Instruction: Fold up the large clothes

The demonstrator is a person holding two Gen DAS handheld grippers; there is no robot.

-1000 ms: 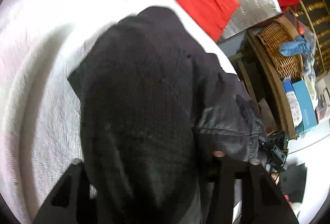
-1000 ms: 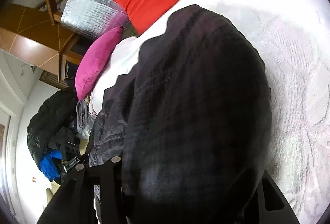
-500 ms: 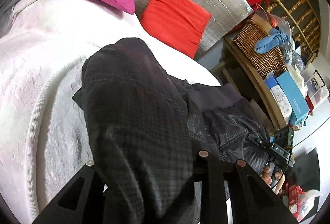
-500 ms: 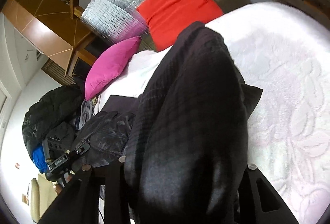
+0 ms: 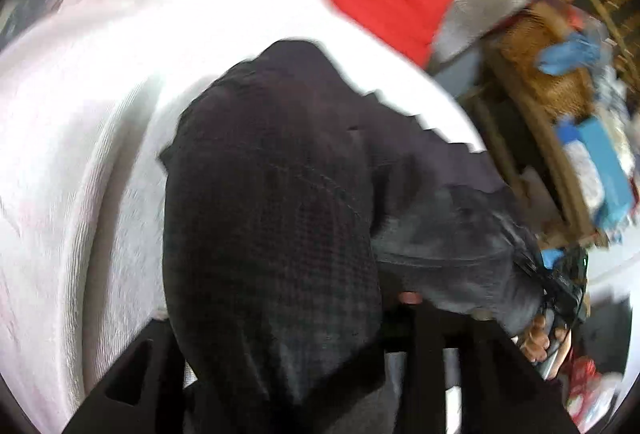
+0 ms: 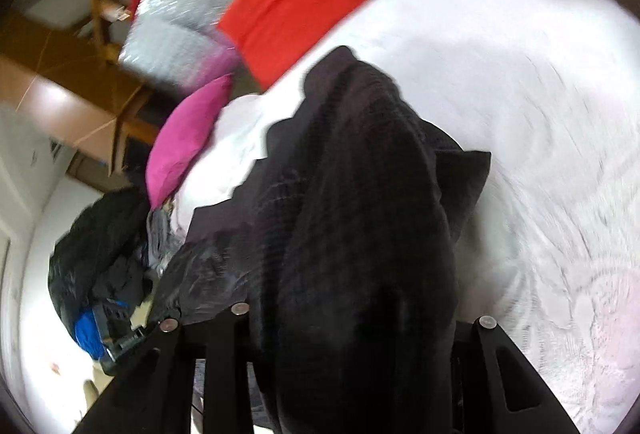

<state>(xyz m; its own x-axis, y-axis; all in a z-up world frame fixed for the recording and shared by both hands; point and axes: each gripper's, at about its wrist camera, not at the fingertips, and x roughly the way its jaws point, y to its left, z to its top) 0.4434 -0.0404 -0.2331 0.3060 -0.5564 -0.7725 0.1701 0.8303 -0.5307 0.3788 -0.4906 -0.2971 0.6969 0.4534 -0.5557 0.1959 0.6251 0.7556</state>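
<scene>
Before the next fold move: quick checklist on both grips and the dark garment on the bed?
1. Dark garment between the left gripper fingers: ok; jaws just been opening, pad contact cannot tell.
2. Garment between the right gripper fingers: ok; jaws just been opening, pad contact cannot tell.
3. Garment over the white bedspread, not off the edge: ok.
4. Pink pillow and red cushion apart from the garment: ok.
5. Fold edges aligned: cannot tell, frames blurred.
</scene>
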